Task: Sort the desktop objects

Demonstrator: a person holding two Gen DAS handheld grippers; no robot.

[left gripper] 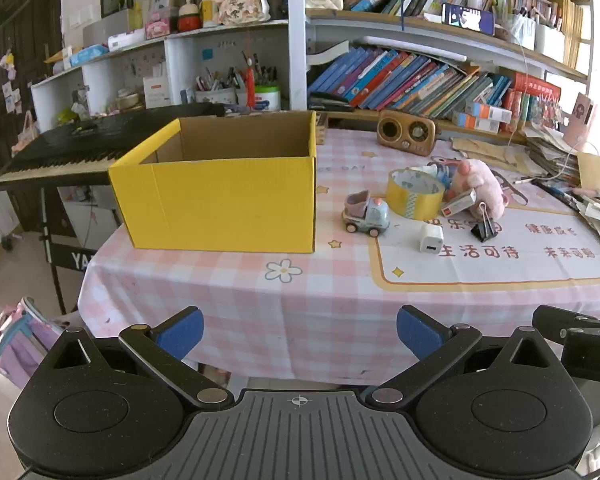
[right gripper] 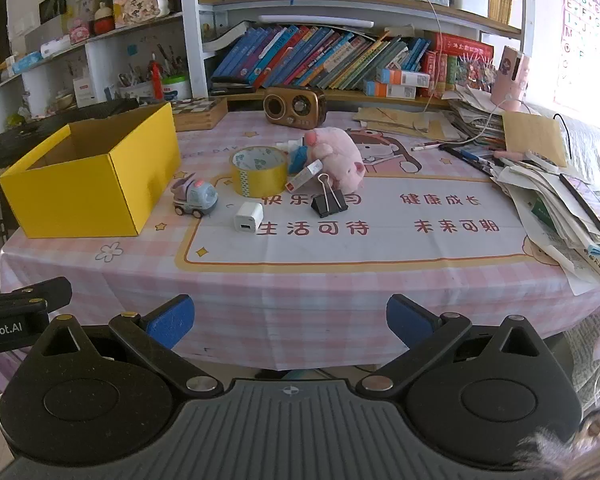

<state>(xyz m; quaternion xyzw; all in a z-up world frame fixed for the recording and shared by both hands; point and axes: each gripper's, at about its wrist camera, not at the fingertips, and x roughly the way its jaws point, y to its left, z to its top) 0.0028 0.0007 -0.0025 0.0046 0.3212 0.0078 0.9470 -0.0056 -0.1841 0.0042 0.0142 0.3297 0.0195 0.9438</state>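
An open yellow cardboard box (left gripper: 220,196) (right gripper: 88,184) stands on the left of the pink checked tablecloth (left gripper: 300,300) (right gripper: 340,280). Right of it lie a toy car (left gripper: 366,214) (right gripper: 194,198), a yellow tape roll (left gripper: 415,193) (right gripper: 259,175), a white charger cube (left gripper: 431,237) (right gripper: 248,218), a black binder clip (left gripper: 484,226) (right gripper: 328,200), a small red-white box (left gripper: 458,203) (right gripper: 304,176) and a pink plush pig (left gripper: 485,184) (right gripper: 338,156). My left gripper (left gripper: 300,332) and right gripper (right gripper: 290,322) are both open and empty, held at the table's near edge.
A brown retro radio (left gripper: 406,132) (right gripper: 294,106) stands at the back. Paper and book piles (right gripper: 560,200) fill the right side. A bookshelf (right gripper: 340,56) lines the back; a black keyboard piano (left gripper: 80,148) sits left of the table.
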